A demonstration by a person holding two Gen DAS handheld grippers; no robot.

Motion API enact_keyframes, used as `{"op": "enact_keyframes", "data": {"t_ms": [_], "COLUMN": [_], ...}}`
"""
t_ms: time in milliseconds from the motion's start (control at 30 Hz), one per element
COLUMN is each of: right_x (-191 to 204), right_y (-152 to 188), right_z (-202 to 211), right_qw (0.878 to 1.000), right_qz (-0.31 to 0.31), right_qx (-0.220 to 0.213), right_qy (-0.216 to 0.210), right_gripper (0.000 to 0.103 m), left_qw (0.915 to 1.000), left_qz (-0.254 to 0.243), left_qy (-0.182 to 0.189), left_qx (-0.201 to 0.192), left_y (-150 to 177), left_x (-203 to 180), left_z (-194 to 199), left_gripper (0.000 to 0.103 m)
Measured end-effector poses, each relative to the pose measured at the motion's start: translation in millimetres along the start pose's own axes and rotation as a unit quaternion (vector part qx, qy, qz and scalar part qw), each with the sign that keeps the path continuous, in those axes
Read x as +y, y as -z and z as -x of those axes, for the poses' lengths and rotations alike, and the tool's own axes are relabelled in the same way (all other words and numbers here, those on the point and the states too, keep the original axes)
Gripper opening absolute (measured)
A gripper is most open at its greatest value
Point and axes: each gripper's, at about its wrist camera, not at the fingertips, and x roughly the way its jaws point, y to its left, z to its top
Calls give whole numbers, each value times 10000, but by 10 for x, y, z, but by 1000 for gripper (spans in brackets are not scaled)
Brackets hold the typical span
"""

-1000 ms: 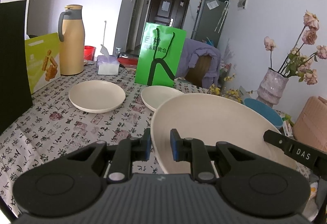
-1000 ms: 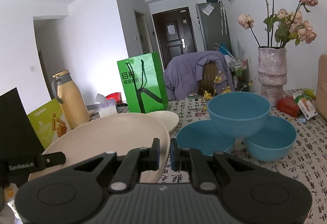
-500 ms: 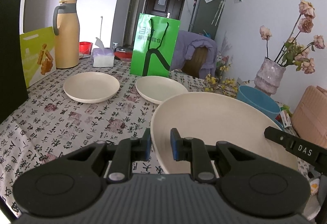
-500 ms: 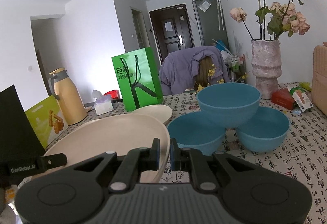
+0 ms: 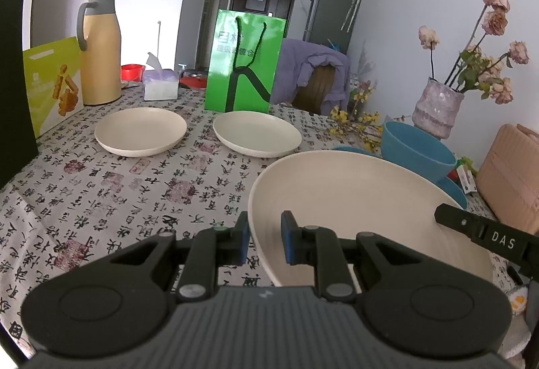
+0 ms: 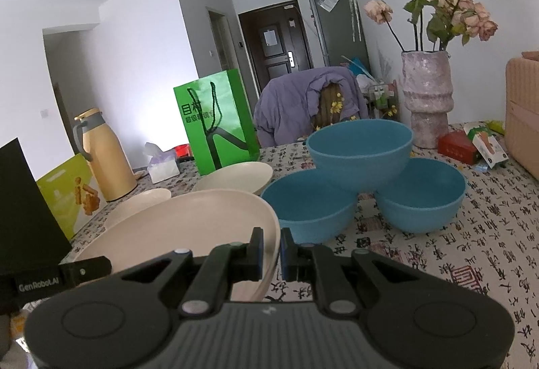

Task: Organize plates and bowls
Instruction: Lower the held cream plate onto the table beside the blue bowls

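I see a cream plate (image 5: pixel 353 200) over a grey tablecloth (image 5: pixel 118 200) printed with black calligraphy and dull red seals. Three bowls (image 6: pixel 362 150) are plain blue. The bag (image 5: pixel 244 62) is bright green, the flask (image 5: pixel 101 52) tan with a grey handle, the vase (image 6: pixel 426 99) mottled pink.

Both wrist views face tabletop (image 5: pixel 141 187) closely (shared plate (image 5: pixel 353 200)).

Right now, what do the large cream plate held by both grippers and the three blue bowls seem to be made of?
Large cream plate: probably melamine or matte ceramic; even colour, soft dull sheen, faint concentric ridges near the rim. The left gripper and right gripper each clamp its thin rim. Blue bowls: likely plastic or wheat-straw composite; a slightly grainy, matte surface with no glaze reflections. The look alone cannot settle either.
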Motion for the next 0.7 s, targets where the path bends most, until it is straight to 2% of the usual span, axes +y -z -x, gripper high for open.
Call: {"op": "enact_keyframes", "data": {"t_ms": [700], "right_x": [-190], "right_y": [188], "right_z": [36], "right_qw": [9998], "right_qz": [-51], "right_qx": [151], "right_qy": [144], "right_gripper": [10], "left_qw": [9997], "left_qz": [-94], "left_qy": [132], "left_qx": [202], "left_y": [180], "left_x": [-112], "left_z": [-100], "left_gripper": [19]}}
